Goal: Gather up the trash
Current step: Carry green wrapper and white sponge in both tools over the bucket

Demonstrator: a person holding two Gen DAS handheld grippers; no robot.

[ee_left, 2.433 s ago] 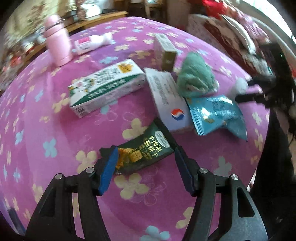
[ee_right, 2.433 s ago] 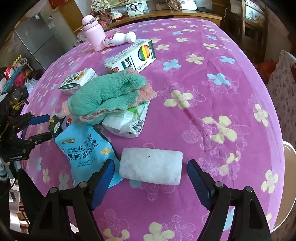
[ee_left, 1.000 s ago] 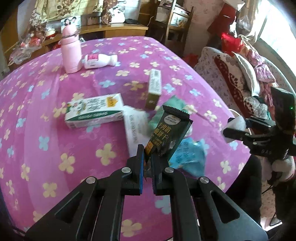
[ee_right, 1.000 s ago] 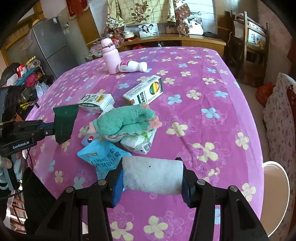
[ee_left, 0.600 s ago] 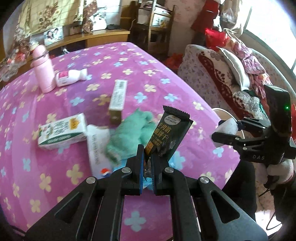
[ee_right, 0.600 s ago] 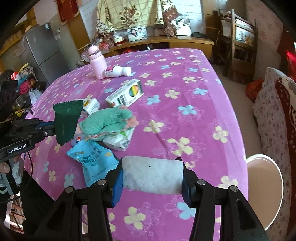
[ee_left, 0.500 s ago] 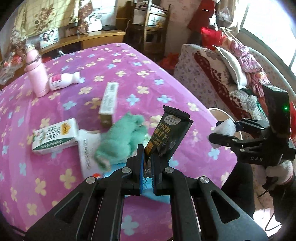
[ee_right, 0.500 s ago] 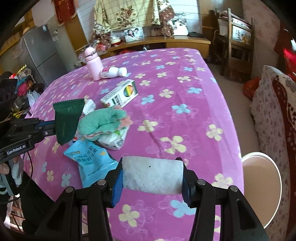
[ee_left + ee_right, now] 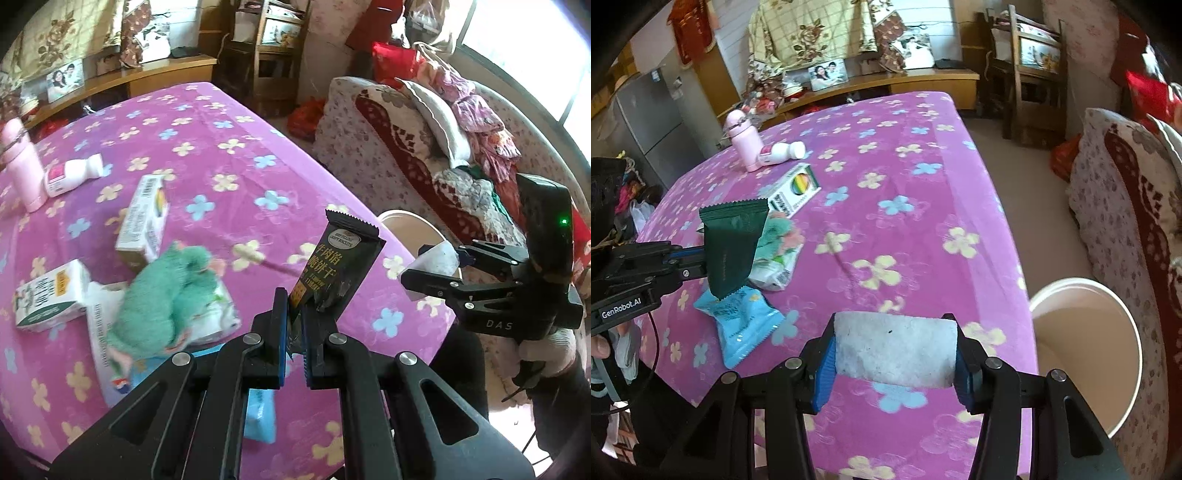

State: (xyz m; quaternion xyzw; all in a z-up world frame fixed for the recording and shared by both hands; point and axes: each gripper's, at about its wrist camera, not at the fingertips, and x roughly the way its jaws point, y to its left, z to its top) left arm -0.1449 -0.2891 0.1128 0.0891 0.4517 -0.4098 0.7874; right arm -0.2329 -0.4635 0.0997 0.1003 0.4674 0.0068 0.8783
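Trash is already in both tools: the left tool [image 9: 293, 341], pinched fully shut, grips the lower corner of a dark green foil biscuit wrapper [image 9: 338, 269] that stands up above its jaws, and the right tool [image 9: 892, 369], its jaws part-way open, clamps a crumpled white paper wad [image 9: 895, 349] across its width. Both loads hang in the air over the near right corner of the tabletop [image 9: 923, 229], which wears a magenta cloth with a flower print. A round cream plastic bin [image 9: 1082, 350] stands on the floor just beside that right edge, its mouth open and nothing visible inside. My judgement is that the step in hand is the carry to that bin. To do it well, each tool should come over the middle of the mouth before it lets go, since the wrapper is light and may flutter sideways, and the wad is wide enough to catch on the rim. Lowering the tools close to the mouth first would help. More litter is left on the tabletop: a light blue snack packet [image 9: 742, 321], a white printed plastic bag [image 9: 207, 321] under a teal fluffy cloth [image 9: 166, 295], and two small cartons further left.
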